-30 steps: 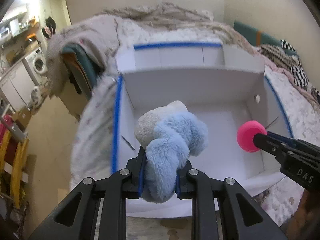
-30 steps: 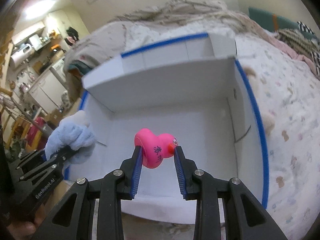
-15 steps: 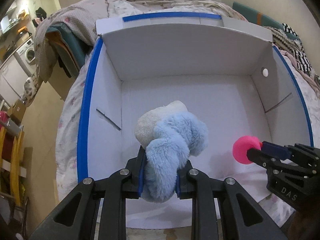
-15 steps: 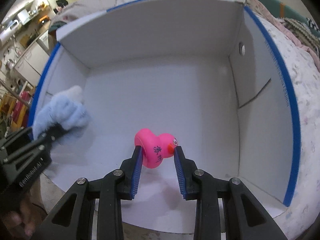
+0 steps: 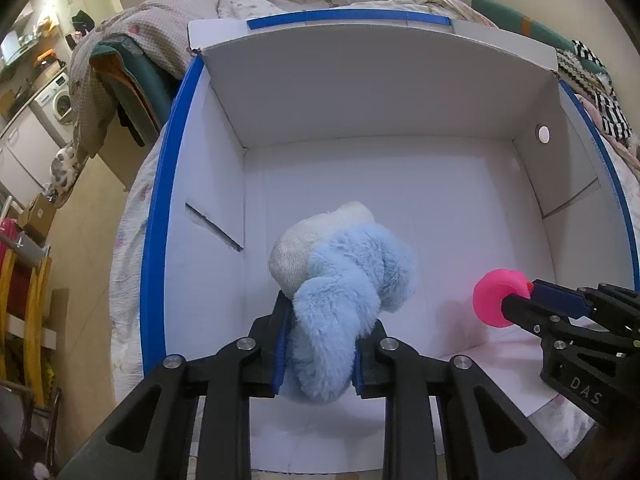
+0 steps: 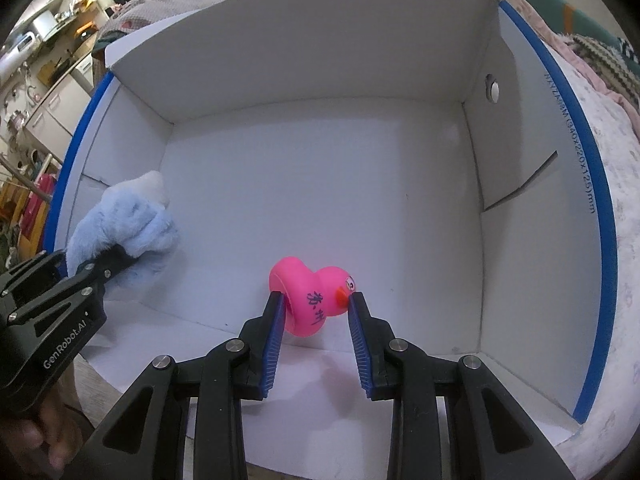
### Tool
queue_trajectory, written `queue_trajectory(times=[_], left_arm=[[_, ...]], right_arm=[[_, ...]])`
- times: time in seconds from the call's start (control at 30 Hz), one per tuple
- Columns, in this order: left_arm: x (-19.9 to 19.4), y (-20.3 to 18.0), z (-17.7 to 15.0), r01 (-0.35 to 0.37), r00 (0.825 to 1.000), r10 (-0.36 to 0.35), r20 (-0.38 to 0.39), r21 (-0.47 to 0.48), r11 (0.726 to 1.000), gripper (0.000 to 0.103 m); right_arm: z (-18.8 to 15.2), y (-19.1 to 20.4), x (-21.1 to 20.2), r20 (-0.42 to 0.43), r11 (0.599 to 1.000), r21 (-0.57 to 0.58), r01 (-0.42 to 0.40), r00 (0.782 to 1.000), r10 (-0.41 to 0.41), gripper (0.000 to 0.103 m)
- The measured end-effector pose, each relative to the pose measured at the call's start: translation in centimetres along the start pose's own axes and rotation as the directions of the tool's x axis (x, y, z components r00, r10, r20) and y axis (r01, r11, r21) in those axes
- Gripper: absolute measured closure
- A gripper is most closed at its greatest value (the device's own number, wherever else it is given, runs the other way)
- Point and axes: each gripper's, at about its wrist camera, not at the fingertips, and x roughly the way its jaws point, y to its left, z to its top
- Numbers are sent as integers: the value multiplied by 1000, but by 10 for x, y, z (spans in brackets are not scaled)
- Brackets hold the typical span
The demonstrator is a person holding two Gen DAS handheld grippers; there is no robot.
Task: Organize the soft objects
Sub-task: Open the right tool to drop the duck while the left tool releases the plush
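Note:
My left gripper (image 5: 320, 316) is shut on a fluffy blue and cream plush toy (image 5: 344, 280), held inside the open white cardboard box (image 5: 360, 92) near its left side. The plush also shows in the right wrist view (image 6: 128, 224). My right gripper (image 6: 316, 300) is shut on a pink rubber duck (image 6: 312, 296) with an orange beak, held low over the box floor near the front. The duck also shows in the left wrist view (image 5: 496, 296), to the right of the plush.
The box has blue-taped rims (image 5: 160, 240) and stands on a bed with a floral cover (image 6: 624, 240). Rumpled blankets (image 5: 160, 40) lie behind it. A washing machine (image 5: 56, 100) and a wooden rack (image 5: 28, 320) stand at the left.
Both grippers have moved forward and down into the box with their toys. The box now fills both views. Both grips are unchanged.

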Motion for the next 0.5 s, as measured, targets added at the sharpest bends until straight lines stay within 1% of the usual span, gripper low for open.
queue_trajectory(times=[0.07,0.13,0.33,0.37,0.4,0.43,0.5], left_arm=[[-2,0,0,0,1000,0,13,-1,1000,81],[-5,-1,-1,-18,999,17,34,7,1000,79],[-6,2,-6,-27,999,27,28,0,1000,73],[-6,2,-6,-29,999,29,26,0,1000,70],[-6,2,-6,-31,999,31,22,0,1000,67],[-6,2,-6,-33,999,33,20,-4,999,65],[-12,4,-5,-36,999,37,36,-15,999,50]], right_arm=[[0,1,-1,-2,1000,2,1,1000,-1,70],[2,2,2,-2,1000,3,5,1000,-5,70],[5,-1,-6,25,999,26,-26,999,25,69],[6,-2,-7,26,999,32,-30,999,29,65],[6,-3,-7,26,999,37,-30,999,29,50],[6,-4,-8,25,999,38,-27,999,26,44],[7,-4,-8,23,999,41,-30,999,30,42]])
